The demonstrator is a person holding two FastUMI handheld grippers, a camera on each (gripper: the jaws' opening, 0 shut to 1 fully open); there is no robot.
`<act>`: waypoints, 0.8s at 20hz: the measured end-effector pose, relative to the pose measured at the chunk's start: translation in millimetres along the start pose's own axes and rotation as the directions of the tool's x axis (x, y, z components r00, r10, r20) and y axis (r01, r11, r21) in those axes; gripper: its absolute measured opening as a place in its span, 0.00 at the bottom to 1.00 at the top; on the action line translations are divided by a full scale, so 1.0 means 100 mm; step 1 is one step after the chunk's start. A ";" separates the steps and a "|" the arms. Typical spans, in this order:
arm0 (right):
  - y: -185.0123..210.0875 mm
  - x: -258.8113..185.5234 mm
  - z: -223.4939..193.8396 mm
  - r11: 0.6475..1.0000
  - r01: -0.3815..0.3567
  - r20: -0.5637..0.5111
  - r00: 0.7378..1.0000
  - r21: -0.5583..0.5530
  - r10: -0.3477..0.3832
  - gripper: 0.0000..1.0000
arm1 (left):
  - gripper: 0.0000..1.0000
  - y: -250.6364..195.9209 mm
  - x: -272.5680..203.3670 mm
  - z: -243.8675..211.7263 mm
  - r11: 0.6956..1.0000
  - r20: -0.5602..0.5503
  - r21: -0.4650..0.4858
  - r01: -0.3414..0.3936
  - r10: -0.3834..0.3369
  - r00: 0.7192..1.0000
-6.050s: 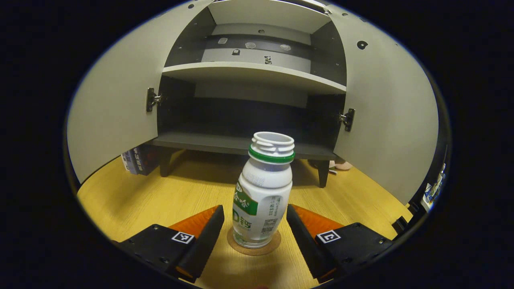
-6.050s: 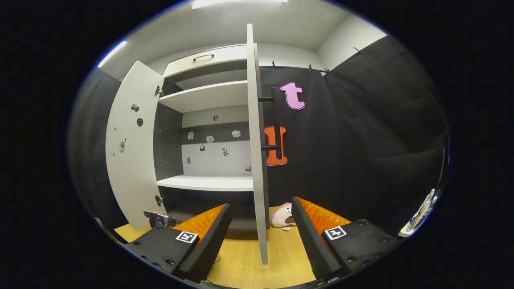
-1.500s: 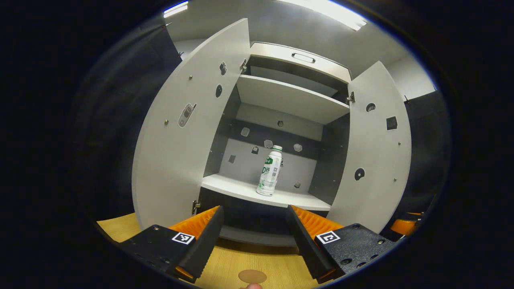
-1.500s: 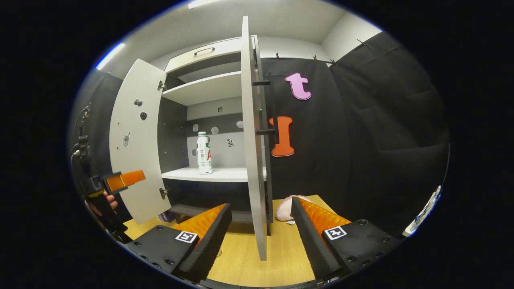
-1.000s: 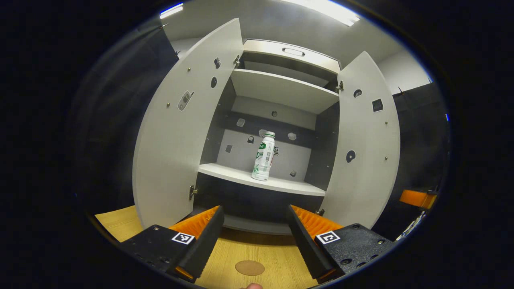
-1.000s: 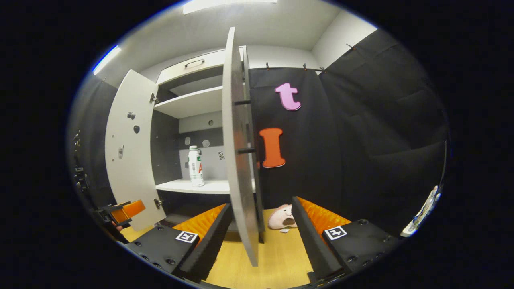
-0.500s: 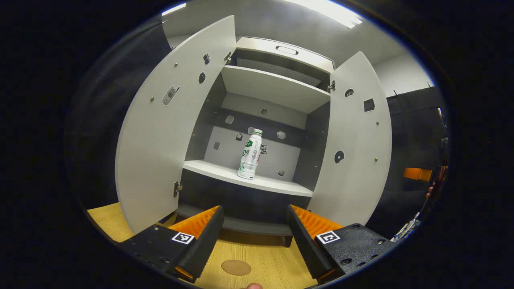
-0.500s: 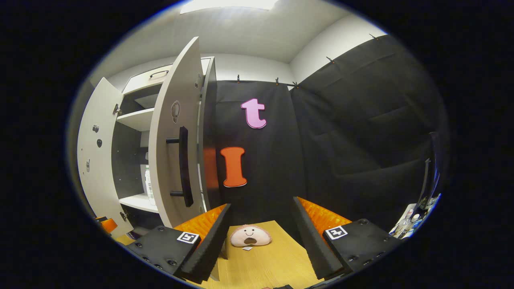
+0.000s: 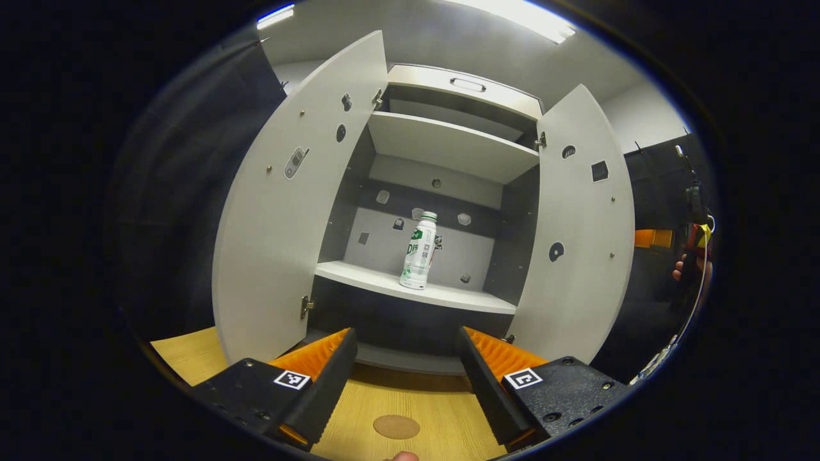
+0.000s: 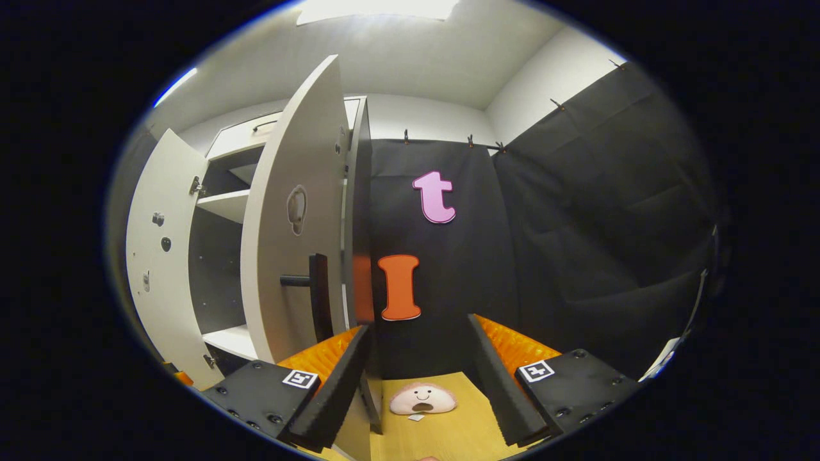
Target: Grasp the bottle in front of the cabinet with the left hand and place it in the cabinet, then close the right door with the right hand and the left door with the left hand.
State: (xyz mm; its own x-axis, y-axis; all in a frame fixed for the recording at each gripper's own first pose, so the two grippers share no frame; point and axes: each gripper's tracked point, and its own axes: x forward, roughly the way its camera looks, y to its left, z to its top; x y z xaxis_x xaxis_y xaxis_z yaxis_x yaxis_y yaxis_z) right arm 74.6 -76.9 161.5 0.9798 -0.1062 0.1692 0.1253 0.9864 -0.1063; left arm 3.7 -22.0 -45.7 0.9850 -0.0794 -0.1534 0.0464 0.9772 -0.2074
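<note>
A white bottle with a green label (image 9: 419, 251) stands upright on the middle shelf of the grey cabinet (image 9: 442, 144). Both doors hang open: the left door (image 9: 275, 211) and the right door (image 9: 580, 237). My left gripper (image 9: 407, 365) is open and holds nothing, well back from the shelf and over the wooden table. My right gripper (image 10: 416, 371) is open on the outer side of the right door (image 10: 291, 218), its left finger close to the door's lower edge below the black handle (image 10: 315, 296). In the left gripper view the right gripper (image 9: 652, 238) shows beyond the right door, held by a hand (image 9: 680, 272).
A round brown coaster (image 9: 396, 427) lies on the wooden table (image 9: 186, 349) in front of the cabinet. A pink plush toy (image 10: 423, 398) lies on the table beside the cabinet, between my right fingers in that view. The black cloth wall (image 10: 576, 243) stands behind it.
The bottle has gone from between my left fingers on the coaster to the shelf. My left gripper has pulled back. My right gripper has swung round to the right door's outer face and come closer.
</note>
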 end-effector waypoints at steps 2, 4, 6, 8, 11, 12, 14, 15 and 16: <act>0.02 0.01 -0.01 1.000 0.007 0.009 1.000 0.000 -0.007 0.98 | 0.95 0.06 0.00 -0.01 1.000 0.000 0.002 -0.012 0.012 1.000; 0.03 0.01 0.01 1.000 0.011 0.019 1.000 -0.008 -0.011 0.96 | 0.95 0.08 0.01 -0.01 1.000 0.000 0.003 -0.019 0.019 1.000; 0.05 0.01 0.02 1.000 -0.008 0.025 1.000 -0.029 0.009 0.96 | 0.98 0.10 0.02 -0.02 1.000 0.003 0.001 -0.025 0.025 1.000; 0.07 0.02 0.02 0.999 -0.023 0.018 1.000 -0.038 0.024 0.96 | 0.95 0.10 0.05 -0.03 1.000 0.002 -0.006 -0.024 0.024 1.000; 0.14 0.01 0.00 0.999 -0.035 0.002 0.999 -0.001 0.035 0.96 | 0.98 0.10 0.09 -0.04 1.000 0.001 -0.017 -0.019 0.019 1.000; 0.19 0.00 -0.01 0.999 -0.045 0.003 0.999 0.003 0.045 0.96 | 0.95 0.10 0.09 -0.04 1.000 0.002 -0.019 -0.017 0.017 1.000; 0.31 -0.02 0.00 0.997 -0.077 0.006 0.997 -0.008 0.077 0.97 | 0.95 0.11 0.11 -0.04 1.000 0.001 -0.017 -0.015 0.015 1.000; 0.37 -0.03 0.00 0.995 -0.097 0.006 0.995 -0.014 0.097 0.97 | 0.95 0.11 0.11 -0.04 1.000 0.000 -0.015 -0.015 0.015 1.000; 0.46 -0.04 0.00 0.993 -0.114 0.005 0.993 -0.015 0.114 0.97 | 0.95 0.13 0.11 -0.04 1.000 0.001 -0.011 -0.017 0.017 1.000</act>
State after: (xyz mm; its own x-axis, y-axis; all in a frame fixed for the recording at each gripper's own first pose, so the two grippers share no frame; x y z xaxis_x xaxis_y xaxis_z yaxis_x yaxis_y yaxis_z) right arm 76.3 -31.5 155.6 0.9869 0.0079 0.1612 0.0149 0.9901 -0.1399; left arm 14.3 -11.0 -53.6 0.9859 -0.0621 -0.1556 0.0274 0.9761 -0.2158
